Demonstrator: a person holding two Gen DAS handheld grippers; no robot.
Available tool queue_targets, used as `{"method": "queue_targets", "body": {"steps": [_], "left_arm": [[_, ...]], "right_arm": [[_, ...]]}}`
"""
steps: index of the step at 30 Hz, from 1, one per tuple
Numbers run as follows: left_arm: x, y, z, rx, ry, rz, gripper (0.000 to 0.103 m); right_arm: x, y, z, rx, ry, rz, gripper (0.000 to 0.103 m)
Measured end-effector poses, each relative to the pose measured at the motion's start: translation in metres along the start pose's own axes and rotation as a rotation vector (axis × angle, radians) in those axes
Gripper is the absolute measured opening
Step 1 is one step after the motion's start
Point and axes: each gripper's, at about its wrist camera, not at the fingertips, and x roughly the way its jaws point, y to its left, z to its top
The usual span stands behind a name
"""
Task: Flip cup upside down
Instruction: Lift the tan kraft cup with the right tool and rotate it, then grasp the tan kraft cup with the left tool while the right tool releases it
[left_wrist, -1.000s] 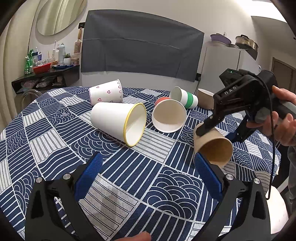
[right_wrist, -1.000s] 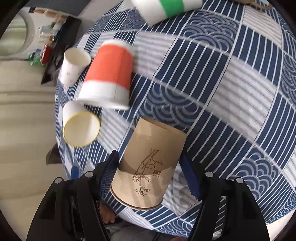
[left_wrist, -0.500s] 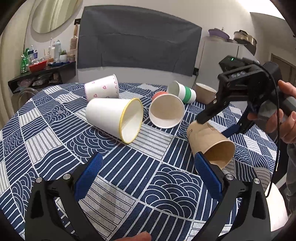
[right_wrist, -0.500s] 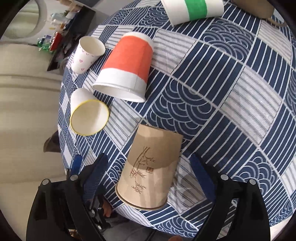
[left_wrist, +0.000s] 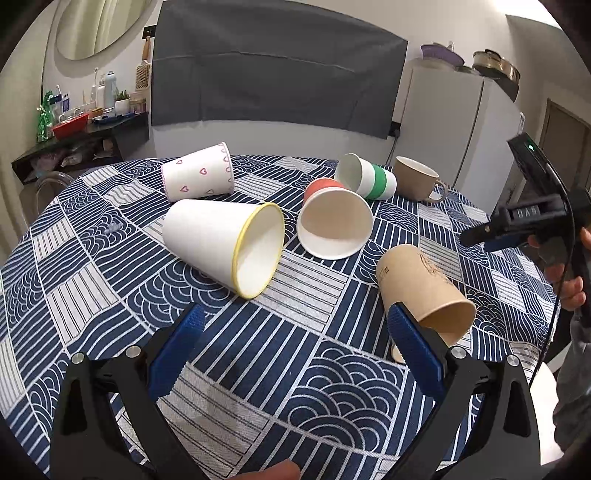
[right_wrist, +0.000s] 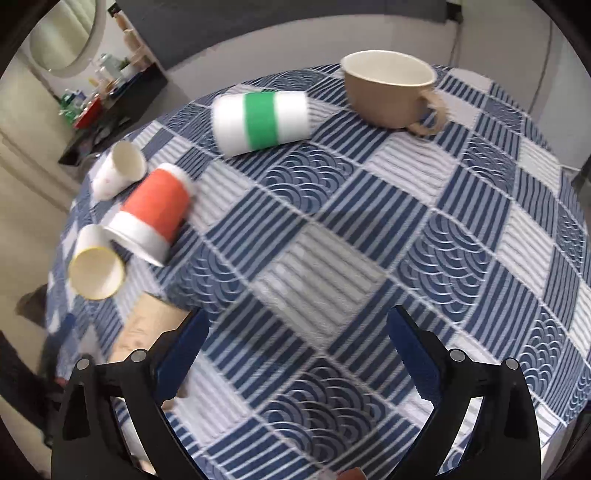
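A brown paper cup (left_wrist: 424, 291) with a bamboo print lies on its side on the blue patterned tablecloth, mouth toward me, at the right in the left wrist view; in the right wrist view it shows (right_wrist: 147, 325) low at the left, partly behind a finger. My right gripper (right_wrist: 297, 354) is open and empty, apart from the cup, and shows in the left wrist view (left_wrist: 491, 234) up to the cup's right. My left gripper (left_wrist: 295, 350) is open and empty over the near table.
Several other cups lie on their sides: a yellow-rimmed white one (left_wrist: 225, 243), an orange one (left_wrist: 334, 221), a heart-print one (left_wrist: 199, 179), a green-banded one (left_wrist: 367, 181). A beige mug (left_wrist: 417, 177) stands upright at the back right. The round table edge (left_wrist: 517, 369) runs near the brown cup.
My right gripper opened and let go of the brown cup, then drew back to the right. The cup now lies on its side on the table.
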Motion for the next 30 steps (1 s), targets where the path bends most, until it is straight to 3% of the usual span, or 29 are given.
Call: {"method": "queue_targets", "body": {"steps": [10, 15, 30], "left_arm": [[0.008, -0.043, 0.052, 0.081, 0.164, 0.051, 0.097], [0.027, -0.064, 0.07, 0.063, 0.293, 0.014, 0.097], [0.093, -0.096, 0.07, 0.129, 0.591, 0.078, 0.097]], "right_arm": [[0.019, -0.024, -0.028, -0.041, -0.057, -0.009, 0.093], [0.007, -0.026, -0.043, -0.061, -0.114, 0.002, 0.093], [0.005, -0.027, -0.06, -0.074, -0.143, 0.147, 0.095]]}}
